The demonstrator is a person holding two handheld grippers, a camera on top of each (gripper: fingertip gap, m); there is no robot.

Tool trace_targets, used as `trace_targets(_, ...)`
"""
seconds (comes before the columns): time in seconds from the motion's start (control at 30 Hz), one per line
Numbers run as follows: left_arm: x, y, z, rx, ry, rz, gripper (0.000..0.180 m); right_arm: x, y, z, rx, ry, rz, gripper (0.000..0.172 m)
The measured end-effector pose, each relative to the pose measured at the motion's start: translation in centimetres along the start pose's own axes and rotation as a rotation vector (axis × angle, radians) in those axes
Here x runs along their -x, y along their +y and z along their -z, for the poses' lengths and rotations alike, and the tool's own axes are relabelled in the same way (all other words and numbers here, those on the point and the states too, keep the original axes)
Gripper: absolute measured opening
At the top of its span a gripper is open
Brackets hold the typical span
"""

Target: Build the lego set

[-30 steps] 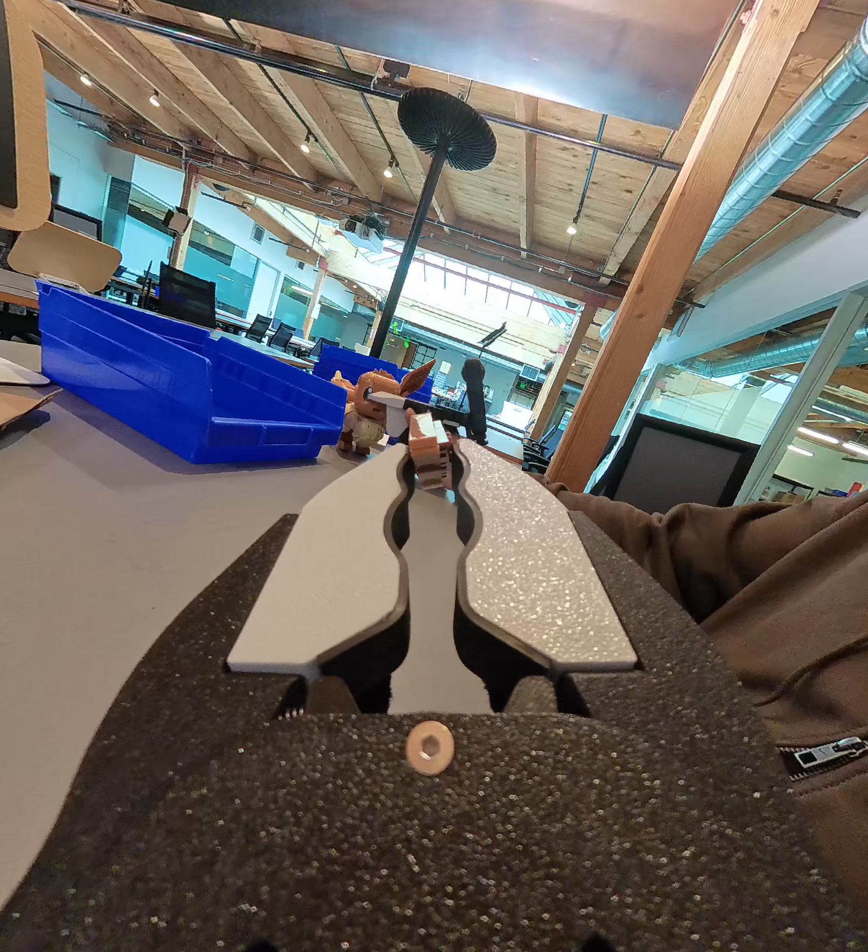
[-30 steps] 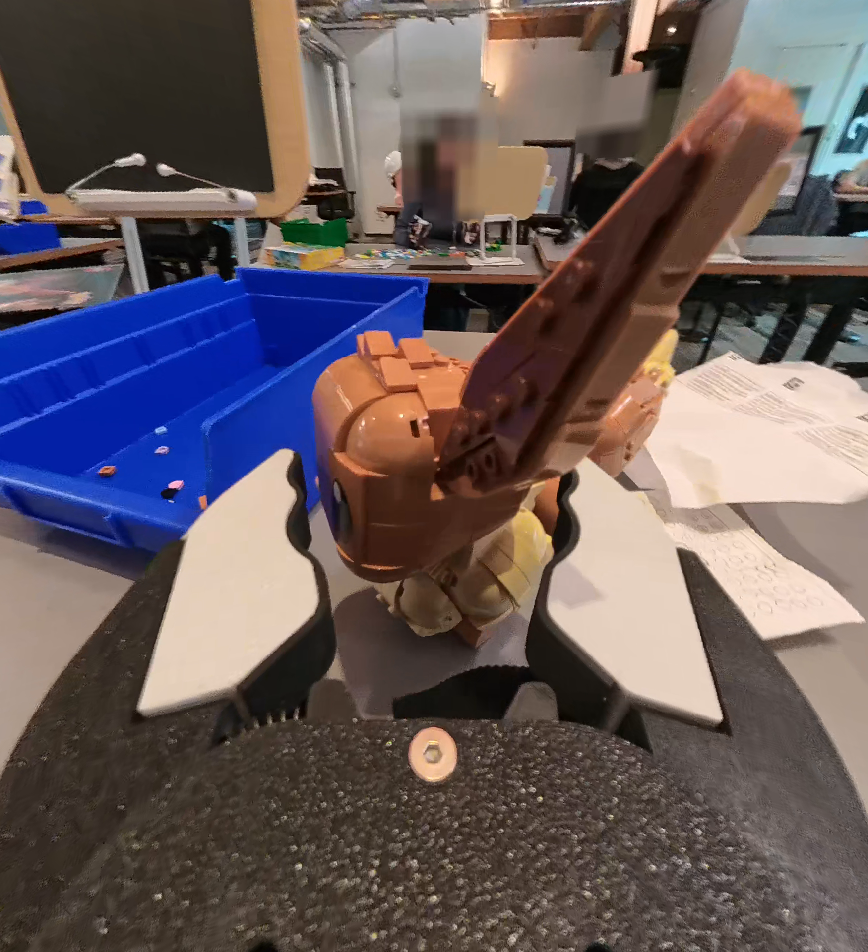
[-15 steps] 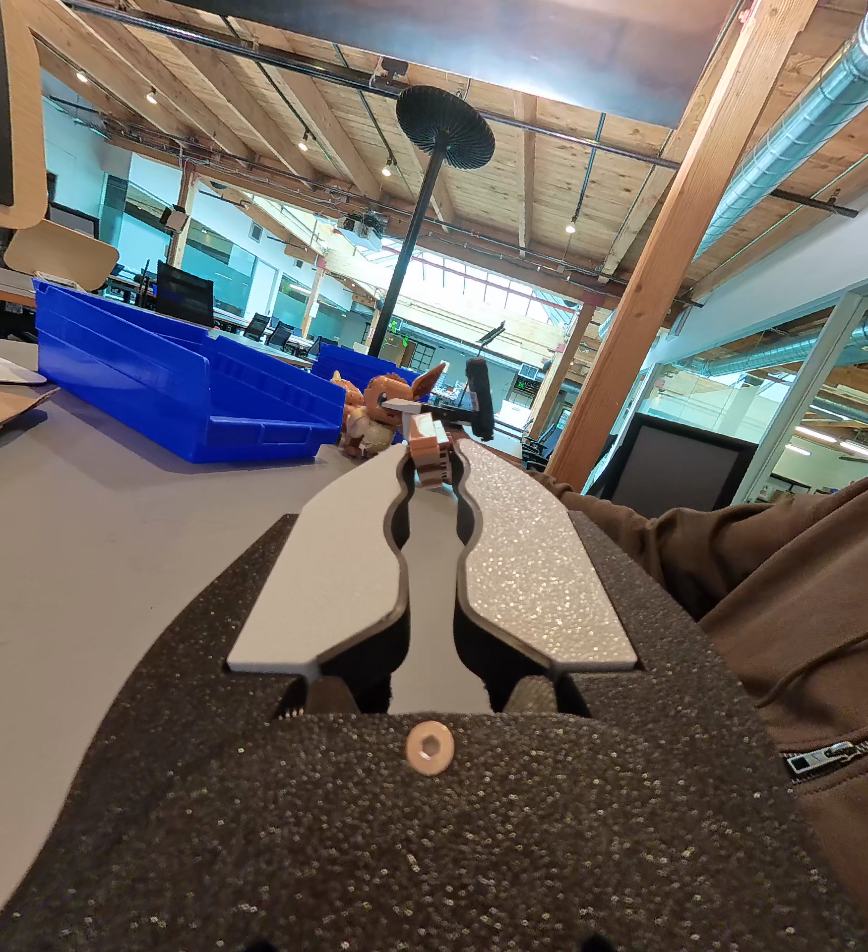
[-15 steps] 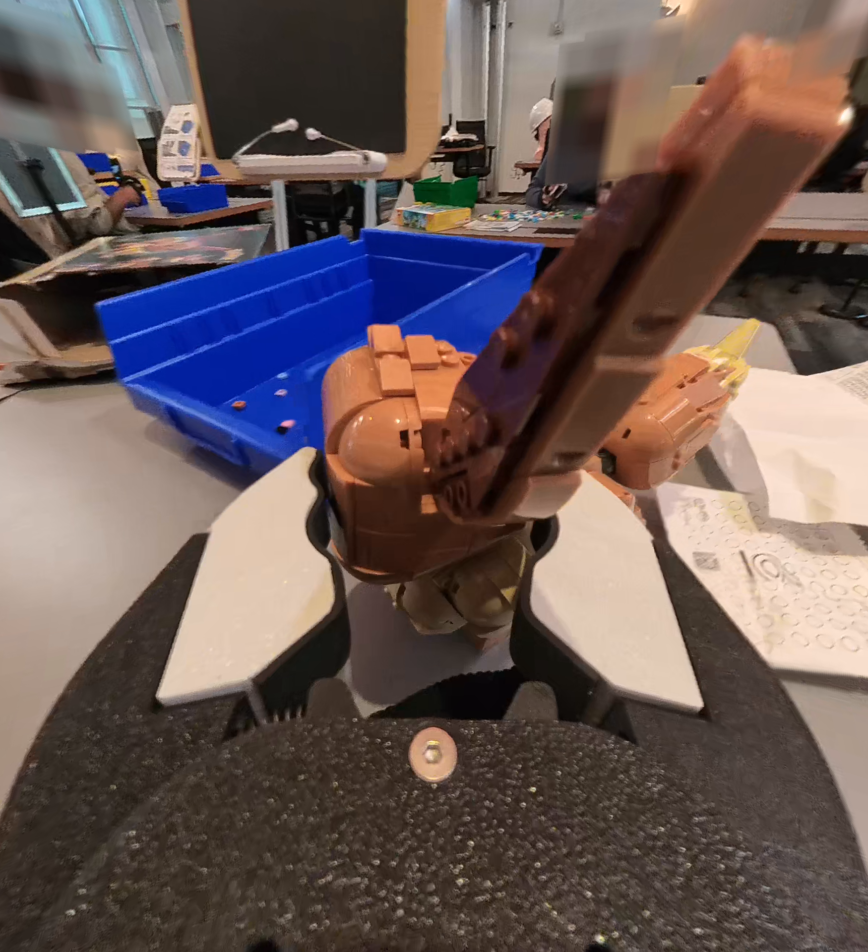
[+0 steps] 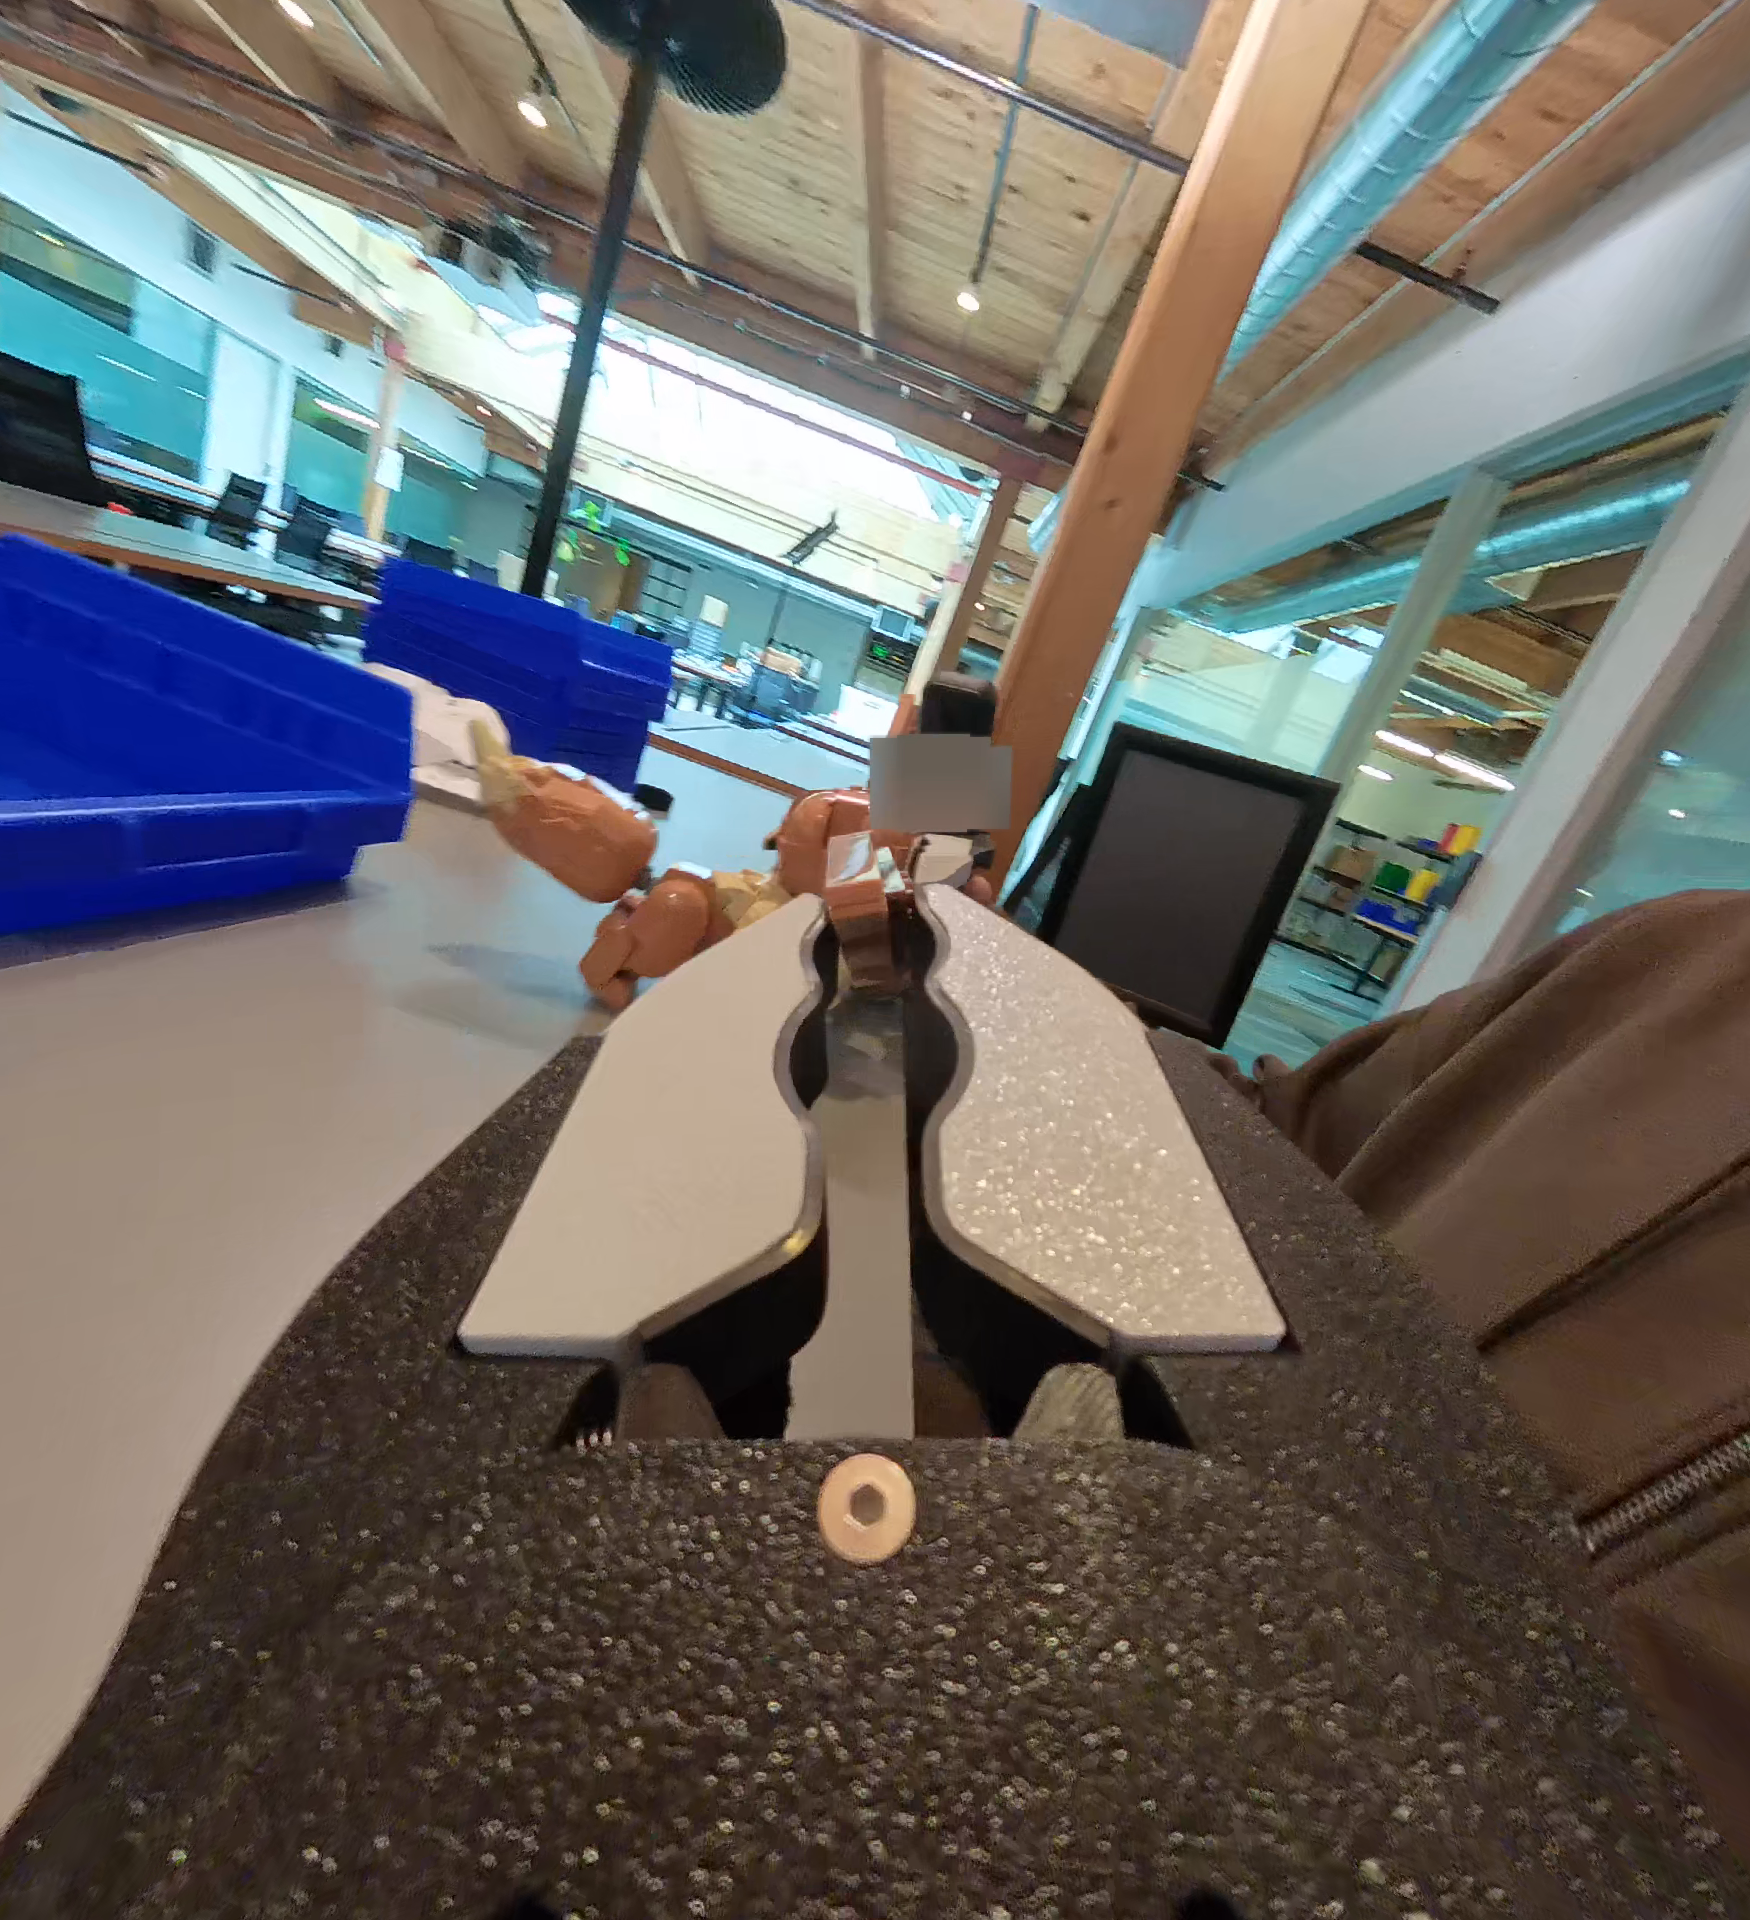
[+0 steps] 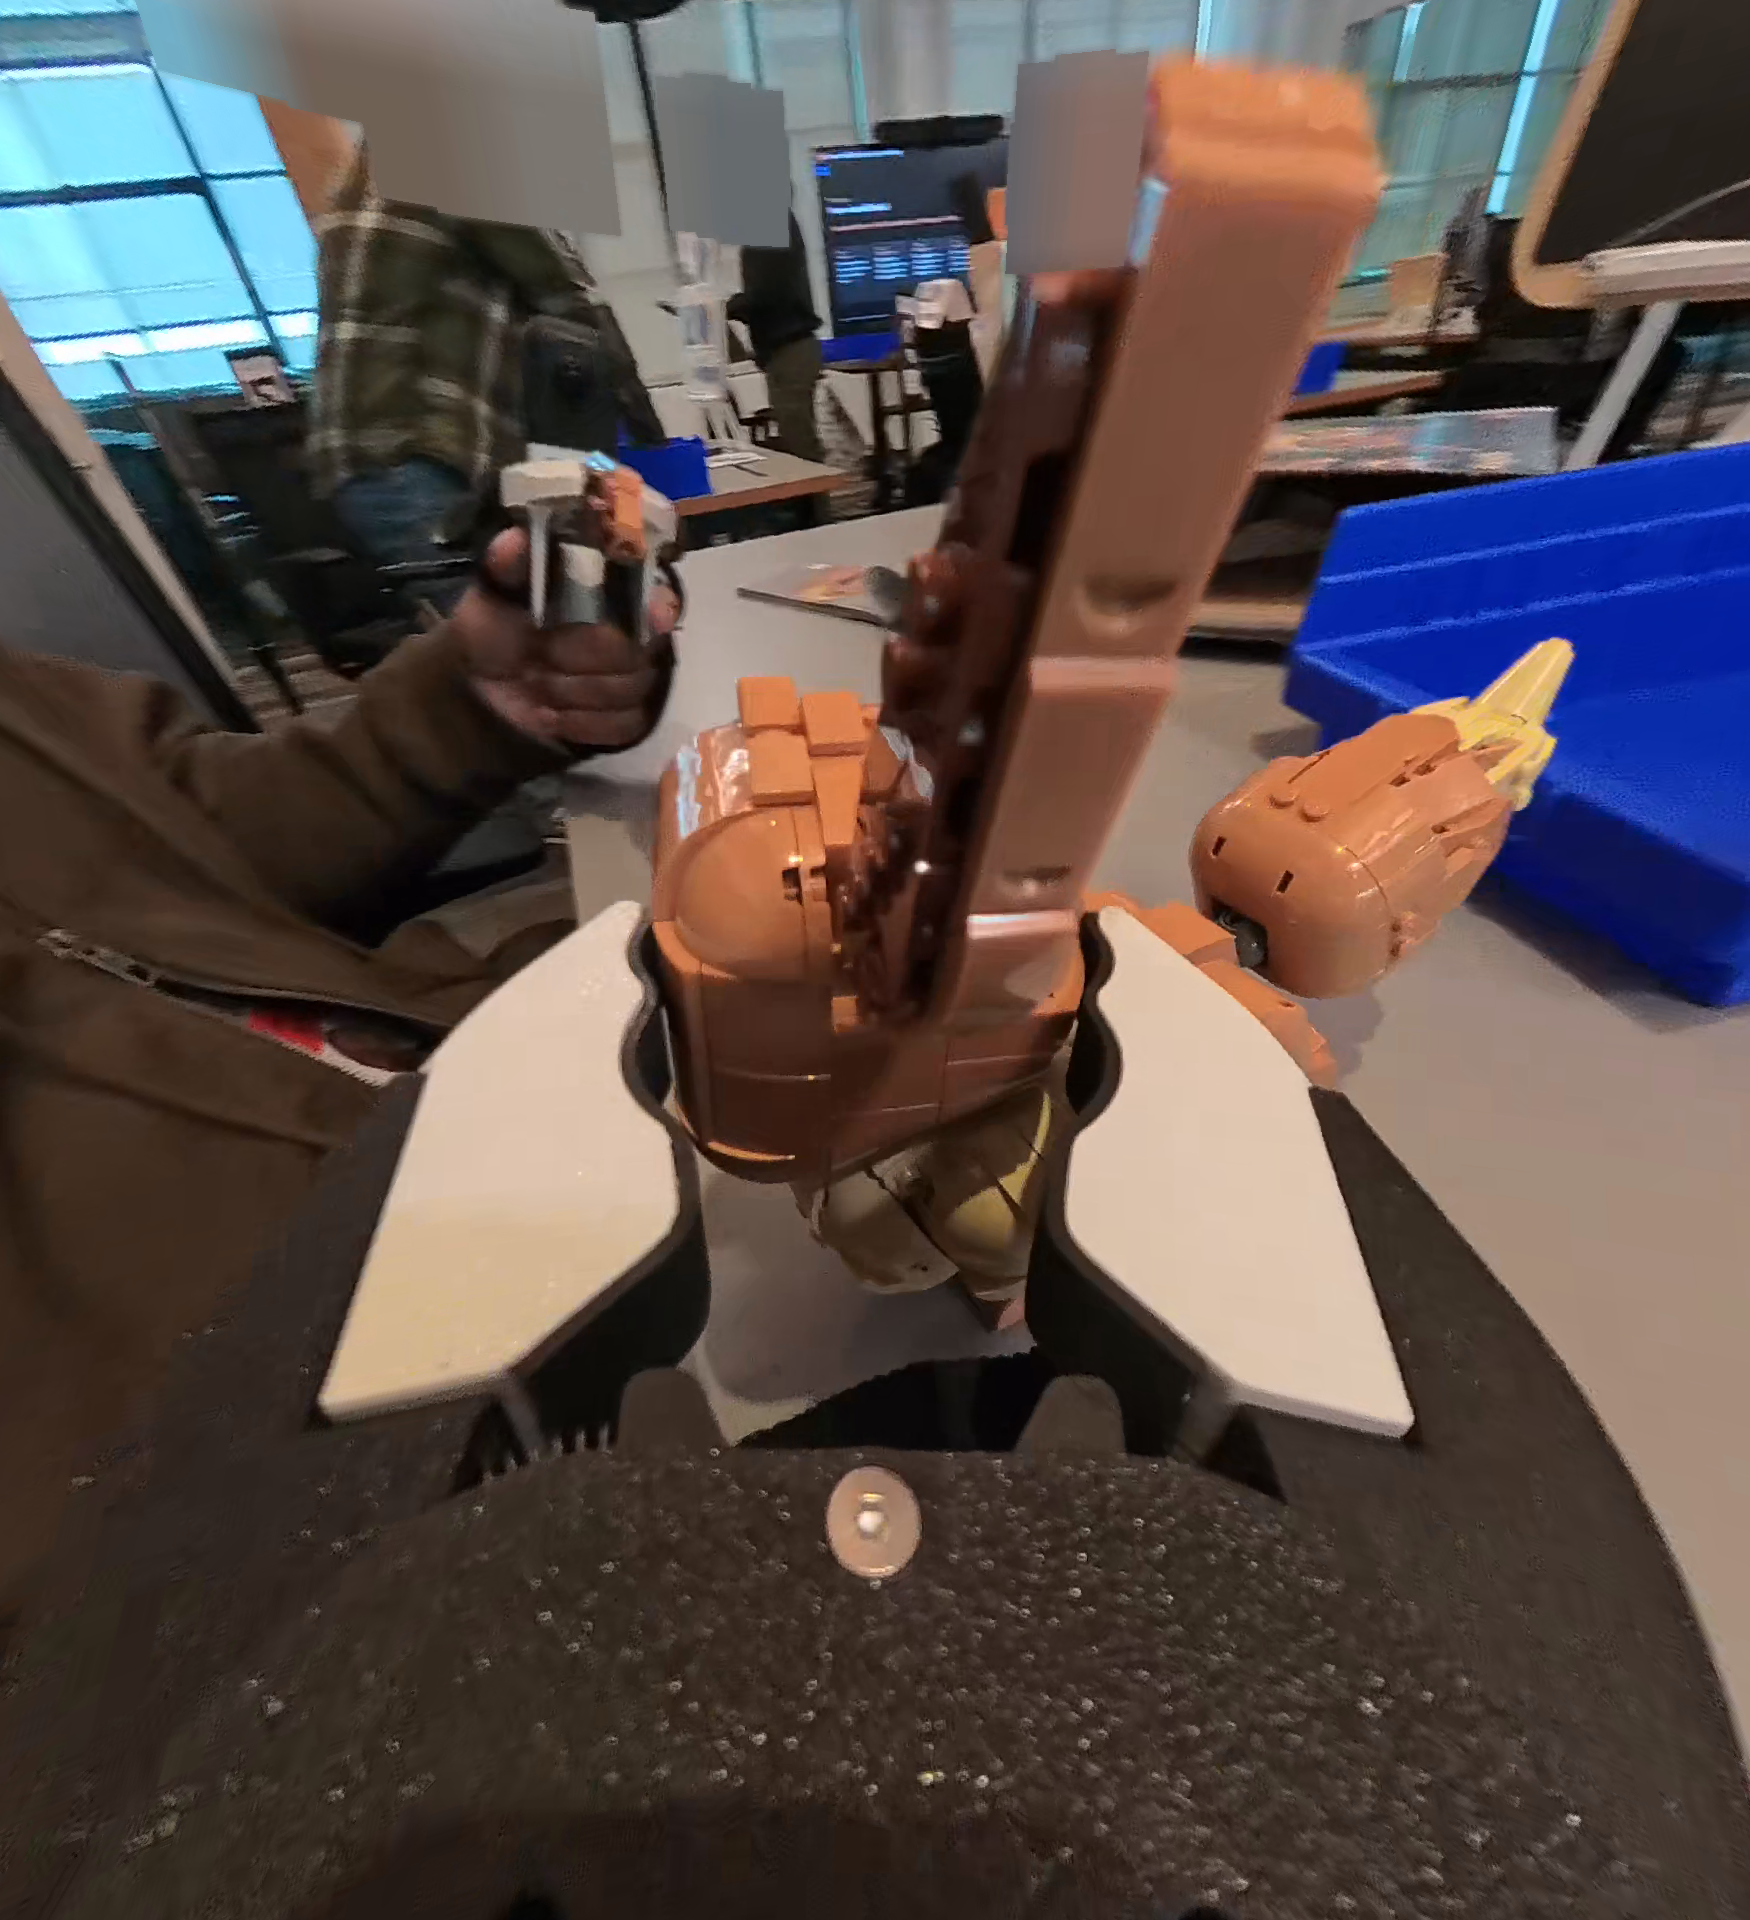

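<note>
My left gripper (image 5: 869,914) is shut on a small brown brick piece (image 5: 863,925) pinched at its fingertips. It is held just above the grey table (image 5: 175,1091), close to a brown brick-built animal figure (image 5: 684,914). My right gripper (image 6: 866,956) is shut on that figure's head (image 6: 777,935), both pads pressed against its sides. The figure's long ear (image 6: 1110,520) stands up in front of the camera and its bushy tail (image 6: 1349,862) points right. The left gripper (image 6: 590,520) with its piece (image 6: 624,509) shows at the left in the right wrist view, held by a hand (image 6: 570,675).
A blue bin (image 6: 1629,623) stands right of the figure; it also shows in the left wrist view (image 5: 123,748), with stacked blue bins (image 5: 528,665) behind. A brown sleeve (image 6: 175,810) lies to the left. People and desks are in the background. Left tips to right tips: about 25 cm.
My right jaws closed from around the figure's head onto it and then turned it, so the bin swung from left to right. My left gripper, still holding its piece, came closer to the figure.
</note>
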State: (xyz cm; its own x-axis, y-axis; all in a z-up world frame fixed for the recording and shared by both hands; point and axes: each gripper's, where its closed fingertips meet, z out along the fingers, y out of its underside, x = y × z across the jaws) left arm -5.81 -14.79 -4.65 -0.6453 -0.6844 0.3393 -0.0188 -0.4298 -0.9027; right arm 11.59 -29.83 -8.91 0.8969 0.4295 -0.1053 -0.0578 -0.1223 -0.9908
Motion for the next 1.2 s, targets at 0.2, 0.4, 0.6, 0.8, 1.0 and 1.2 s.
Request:
trace_targets(0.2, -1.8, 1.7, -7.9, 0.117, 0.107, -0.029, 0.013, 1.3, 0.0, -0.2, -0.015, -0.158, -0.002, 0.075)
trace_targets(0.4, -2.1, 3.3, -13.3, 0.206, 0.151, -0.067, 0.013, 1.6, 0.0, -0.1, -0.012, -0.252, -0.014, 0.075)
trace_targets(0.6, -0.6, 3.9, -14.6, 0.179, 0.160, 0.006, 0.013, 1.6, -0.1, -0.1, -0.017, -0.259, -0.020, 0.075)
trace_targets(0.8, 0.5, 4.6, -15.0, 0.182, 0.164, 0.086, 0.013, 1.6, -0.2, -0.1, -0.026, -0.259, -0.028, 0.075)
trace_targets(1.0, 0.7, 4.8, -15.0, 0.155, 0.185, 0.104, 0.013, 1.6, -0.3, -0.3, -0.033, -0.244, -0.025, 0.074)
trace_targets(1.2, 0.4, 5.5, -15.2, 0.198, 0.167, 0.042, 0.013, 1.6, -0.4, -0.5, -0.044, -0.231, -0.013, 0.075)
